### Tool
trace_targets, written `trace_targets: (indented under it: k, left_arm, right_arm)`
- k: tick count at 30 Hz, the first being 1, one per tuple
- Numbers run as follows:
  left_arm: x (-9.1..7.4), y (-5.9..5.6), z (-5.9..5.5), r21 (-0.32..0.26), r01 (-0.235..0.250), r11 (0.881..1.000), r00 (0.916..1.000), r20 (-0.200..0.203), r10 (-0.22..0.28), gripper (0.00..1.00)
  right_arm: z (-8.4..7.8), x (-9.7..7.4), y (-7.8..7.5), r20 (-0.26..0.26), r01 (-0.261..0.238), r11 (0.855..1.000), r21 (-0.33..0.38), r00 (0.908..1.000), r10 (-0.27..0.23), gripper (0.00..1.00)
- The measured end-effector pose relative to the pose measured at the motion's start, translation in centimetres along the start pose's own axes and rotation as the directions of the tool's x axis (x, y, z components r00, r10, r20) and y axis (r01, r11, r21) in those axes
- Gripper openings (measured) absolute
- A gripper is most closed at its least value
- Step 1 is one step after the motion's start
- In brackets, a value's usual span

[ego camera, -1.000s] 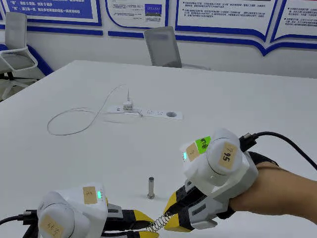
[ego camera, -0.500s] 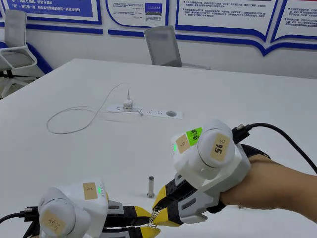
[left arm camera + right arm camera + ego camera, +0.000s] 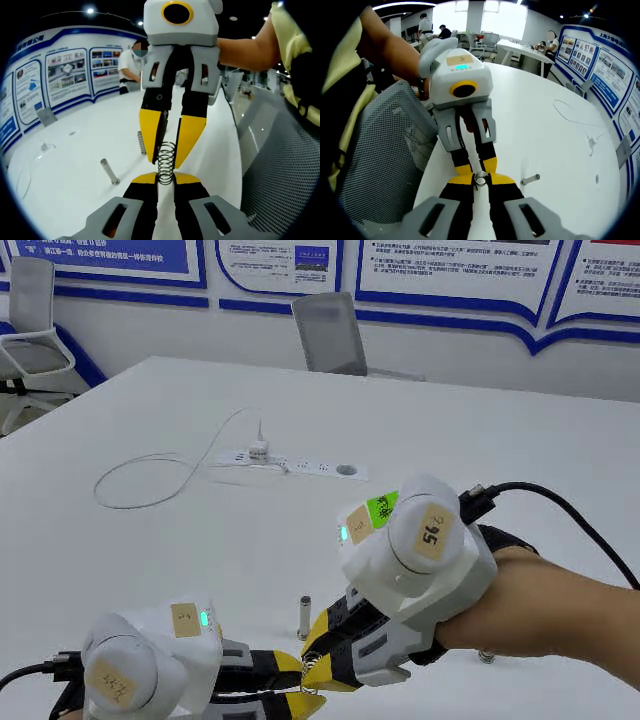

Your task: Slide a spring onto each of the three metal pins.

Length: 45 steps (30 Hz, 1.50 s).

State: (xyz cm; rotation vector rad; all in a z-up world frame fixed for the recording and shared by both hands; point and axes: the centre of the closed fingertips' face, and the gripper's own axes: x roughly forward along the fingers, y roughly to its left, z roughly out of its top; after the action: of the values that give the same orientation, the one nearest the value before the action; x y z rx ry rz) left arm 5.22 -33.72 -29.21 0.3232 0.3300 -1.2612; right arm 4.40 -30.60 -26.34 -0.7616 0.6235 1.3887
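At the table's (image 3: 450, 440) near edge, the left gripper (image 3: 166, 179) jaws clamp one end of the spring (image 3: 166, 159); the right gripper (image 3: 481, 176) jaws seemingly pinch the other, beside a pin (image 3: 305, 616).

The thin coiled spring (image 3: 166, 162) was bare wire metal, bright and glinting. The short cylindrical pin (image 3: 305, 616) was grey metal with a smooth, satin face. The left gripper (image 3: 161, 179) and right gripper (image 3: 481, 177) had glossy white plastic housings, matt black plastic arms and smooth yellow jaw tips; tan paper labels were stuck on the housings. The white table (image 3: 420, 440) looked smooth with a faint sheen. The grey chair back (image 3: 385, 150) was open woven mesh, rough-looking.
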Motion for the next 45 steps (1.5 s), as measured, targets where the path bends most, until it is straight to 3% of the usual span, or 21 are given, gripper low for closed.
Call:
trace_targets:
  k: [8, 26, 36, 45]
  left_arm:
    - [-0.2, 0.3, 0.3, -0.009, -0.016, 1.000, 0.9998, 0.013, 0.016, 0.13]
    - [-1.6, 1.7, -0.4, -0.063, -0.089, 0.994, 0.9959, 0.010, 0.089, 0.34]
    - [-2.2, 2.2, -0.7, -0.091, -0.119, 0.989, 0.9925, 0.016, 0.121, 0.40]
    - [-2.3, 2.3, -1.0, -0.105, -0.127, 0.986, 0.9914, 0.016, 0.130, 0.44]
  right_arm:
    - [0.0, 0.0, -0.3, -0.004, 0.001, 1.000, 0.002, 1.0000, -0.001, 0.12]
    - [0.2, -0.6, -1.4, 0.001, 0.026, 1.000, 0.011, 0.9997, -0.026, 0.12]
    - [0.1, -1.3, -3.2, 0.009, 0.062, 0.997, 0.042, 0.9980, -0.062, 0.12]
    - [0.0, -2.0, -5.7, 0.013, 0.111, 0.991, 0.077, 0.9936, -0.112, 0.12]
